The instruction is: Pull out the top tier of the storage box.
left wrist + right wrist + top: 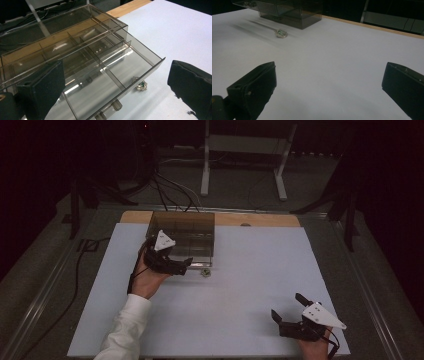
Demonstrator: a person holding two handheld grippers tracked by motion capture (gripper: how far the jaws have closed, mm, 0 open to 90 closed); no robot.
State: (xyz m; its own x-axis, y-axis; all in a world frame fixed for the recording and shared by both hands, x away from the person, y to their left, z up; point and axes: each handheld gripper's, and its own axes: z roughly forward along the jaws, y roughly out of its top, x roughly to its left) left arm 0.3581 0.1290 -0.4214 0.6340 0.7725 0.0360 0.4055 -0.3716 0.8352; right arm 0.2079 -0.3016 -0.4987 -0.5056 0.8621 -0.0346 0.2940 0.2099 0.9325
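A smoky clear drawer box (183, 236) stands at the back middle of the white table. Its drawer (110, 75) is pulled out, with dividers inside and a small clear knob (110, 109) on its front. A small silver brooch with a green stone (142, 86) lies on the table just off the drawer's front corner (205, 272) (280, 33). My left gripper (184, 266) is open over the drawer's front, jaws wide apart (117, 95). At the near right, my right gripper (286, 305) is open above bare table (329, 92), far from the brooch.
A wooden strip (260, 219) runs along the table's (240, 320) far edge behind the box. Cables and a white stand's legs (205, 175) lie on the floor beyond. A black cable (75, 285) trails down the left side.
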